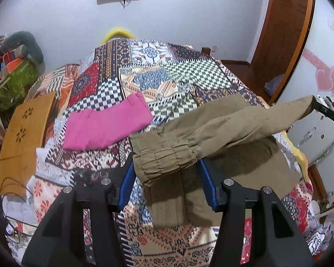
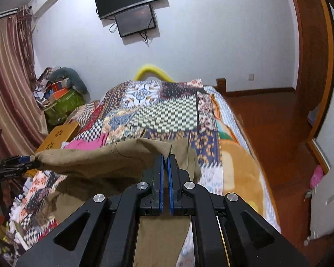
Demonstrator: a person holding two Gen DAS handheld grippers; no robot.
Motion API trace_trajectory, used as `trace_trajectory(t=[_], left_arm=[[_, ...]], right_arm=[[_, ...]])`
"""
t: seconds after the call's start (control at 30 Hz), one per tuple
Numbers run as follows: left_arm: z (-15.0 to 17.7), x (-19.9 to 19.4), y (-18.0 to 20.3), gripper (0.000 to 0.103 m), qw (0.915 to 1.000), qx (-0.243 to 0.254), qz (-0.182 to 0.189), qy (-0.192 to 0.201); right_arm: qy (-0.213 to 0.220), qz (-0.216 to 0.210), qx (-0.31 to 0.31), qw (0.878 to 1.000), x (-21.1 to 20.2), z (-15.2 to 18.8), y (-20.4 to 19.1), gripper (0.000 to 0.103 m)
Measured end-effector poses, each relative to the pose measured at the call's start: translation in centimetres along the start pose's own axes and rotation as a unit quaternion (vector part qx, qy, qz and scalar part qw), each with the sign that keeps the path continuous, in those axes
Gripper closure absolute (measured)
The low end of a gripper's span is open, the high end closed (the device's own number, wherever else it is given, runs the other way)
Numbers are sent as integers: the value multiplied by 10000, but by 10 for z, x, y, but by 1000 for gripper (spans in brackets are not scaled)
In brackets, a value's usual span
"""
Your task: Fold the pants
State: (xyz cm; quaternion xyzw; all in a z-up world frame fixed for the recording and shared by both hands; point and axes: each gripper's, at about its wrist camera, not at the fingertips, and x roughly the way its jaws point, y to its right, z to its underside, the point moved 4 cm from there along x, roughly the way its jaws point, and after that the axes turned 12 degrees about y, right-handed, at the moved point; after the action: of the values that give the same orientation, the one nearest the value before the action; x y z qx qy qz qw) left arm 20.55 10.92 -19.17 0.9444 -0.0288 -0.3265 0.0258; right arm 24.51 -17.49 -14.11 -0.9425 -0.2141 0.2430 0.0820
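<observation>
Khaki pants (image 1: 211, 133) hang stretched above the patchwork bedspread (image 1: 144, 71). The left hand-held gripper (image 1: 167, 166) stands spread around an elastic cuff; the right hand-held gripper (image 2: 165, 158) pinches the fabric. Folded pink pants (image 1: 106, 126) lie nearby.

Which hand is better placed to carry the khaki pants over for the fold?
Probably right: its tongs are shut on the khaki pants, lifting that end off the bed. The left tongs look open around the cuff.
</observation>
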Motion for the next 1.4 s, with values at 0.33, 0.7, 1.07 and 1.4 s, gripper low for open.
trace_trajectory(t=[0.33,0.7,1.07,1.4], left_arm=[[45,-20,-3,49,9997,-90,92,-205],[59,-21,-26,42,9966,-728,-177,-341],[76,9,-5,27,9931,-934,51,-708],[84,17,3,36,9937,-853,124,-713]], right_arm=[[-663,89,141,9977,-17,59,3,100],[-1017,492,46,9936,-35,91,15,99],[-1448,363,430,9879,-15,115,16,64],[-1885,145,696,9795,-2,144,14,65]])
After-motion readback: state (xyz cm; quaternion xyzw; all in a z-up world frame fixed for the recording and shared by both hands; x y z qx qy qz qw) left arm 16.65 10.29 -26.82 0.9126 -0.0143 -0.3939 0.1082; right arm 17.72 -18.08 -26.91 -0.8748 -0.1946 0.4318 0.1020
